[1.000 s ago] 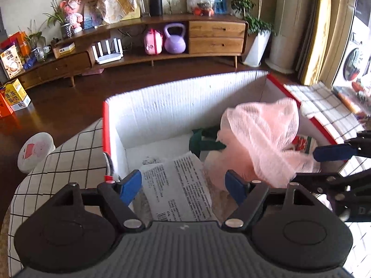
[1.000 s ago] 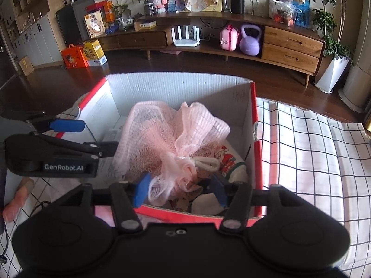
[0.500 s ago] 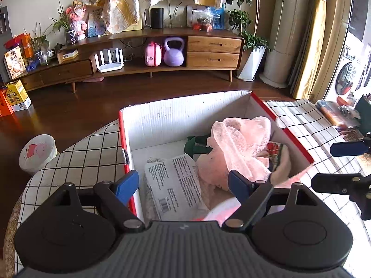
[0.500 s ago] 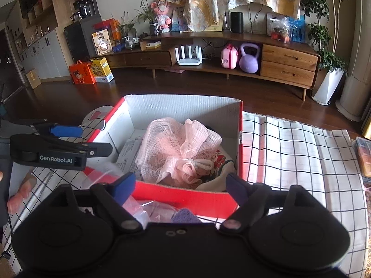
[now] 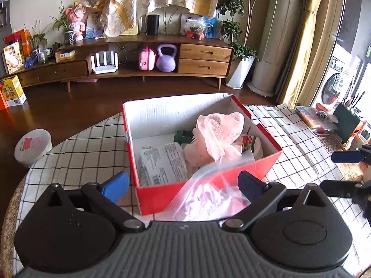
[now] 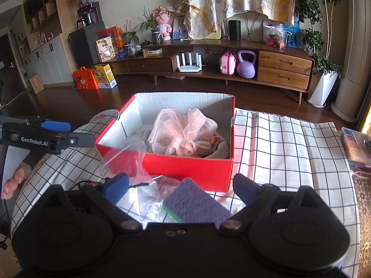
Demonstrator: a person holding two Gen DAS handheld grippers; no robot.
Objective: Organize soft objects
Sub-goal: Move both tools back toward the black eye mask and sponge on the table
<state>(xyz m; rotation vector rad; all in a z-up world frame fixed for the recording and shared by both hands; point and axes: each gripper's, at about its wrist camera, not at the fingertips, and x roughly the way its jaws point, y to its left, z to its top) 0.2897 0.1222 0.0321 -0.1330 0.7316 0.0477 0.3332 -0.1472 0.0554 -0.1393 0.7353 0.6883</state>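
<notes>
A red cardboard box (image 5: 162, 194) with white inner walls stands on the checked cloth. Inside lie a pink mesh puff (image 5: 218, 129) (image 6: 183, 129), a white printed packet (image 5: 164, 162) and something green (image 5: 183, 135). A clear zip bag (image 5: 215, 183) (image 6: 129, 155) leans against the box's near wall. My left gripper (image 5: 183, 185) hovers before the box, jaws opening, pads touching nothing. My right gripper (image 6: 180, 188) is also opening, above a purple sponge (image 6: 197, 205) with a green edge that lies on the cloth, not gripped.
The checked cloth (image 6: 289, 150) covers the table, whose edge runs just behind the box. A white round tub (image 5: 32, 147) sits left of it. Stacked packets (image 6: 354, 148) lie at the right. A wooden sideboard (image 5: 204, 58) stands across the dark floor.
Both grippers have drawn back and up from the box and their jaws have widened. The right one let go of the pink puff, which now rests inside. Bag and sponge came into view.
</notes>
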